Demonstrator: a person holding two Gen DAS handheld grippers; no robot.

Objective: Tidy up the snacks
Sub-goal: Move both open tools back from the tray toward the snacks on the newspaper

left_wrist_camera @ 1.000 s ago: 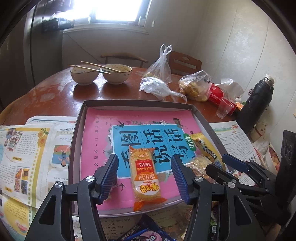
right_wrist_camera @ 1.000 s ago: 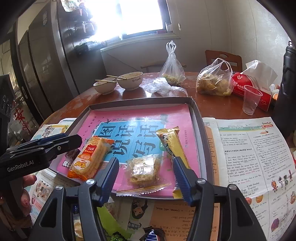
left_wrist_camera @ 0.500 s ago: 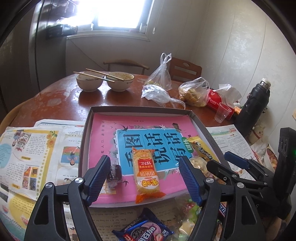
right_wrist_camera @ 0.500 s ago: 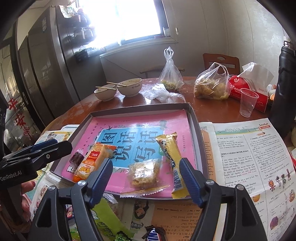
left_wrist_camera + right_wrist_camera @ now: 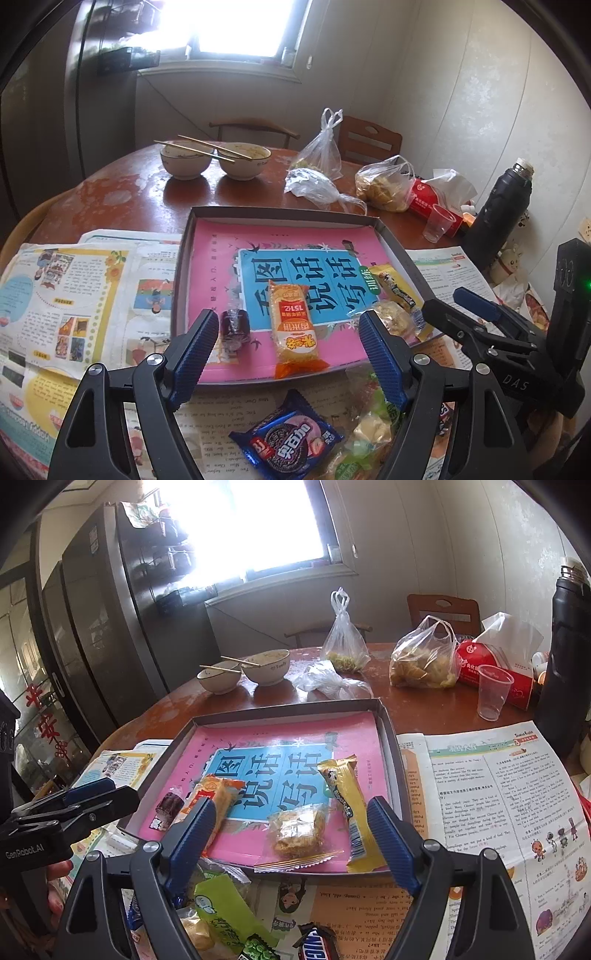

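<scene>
**Both grippers wide and empty above the tray's near edge**

The left gripper (image 5: 288,354) hovers over the near edge of the tray (image 5: 280,213), its blue pads well apart and nothing clamped between them. The orange pack (image 5: 293,328) lies in the gap as seen from the wrist, flat on the tray's pink sheet, touched by neither pad. Just beside the left pad sits a small dark candy (image 5: 234,323), also on the sheet. Below the gripper, on the newspaper (image 5: 66,295) at the bench's near edge, lie a blue cookie pack (image 5: 288,441) and a heap of mixed wrappers (image 5: 365,435).

The right gripper (image 5: 291,843) also hangs above the tray's near edge, and its jaws are opening; nothing is gripped. A clear crisp packet (image 5: 297,830) rests on the tray between the pads without contact, its sealed end over the rim. The yellow bar (image 5: 349,808) lies just beside it, close to the right pad, running toward the tray's right wall. The orange pack shows partly behind the left pad. Loose snacks, among them a green wrapper (image 5: 221,904), lie on the newspaper under this gripper.

At the bench's far edge stand two bowls (image 5: 214,162) with chopsticks across them, plastic bags (image 5: 321,162), a cup (image 5: 437,221) and a black flask (image 5: 498,214).
</scene>
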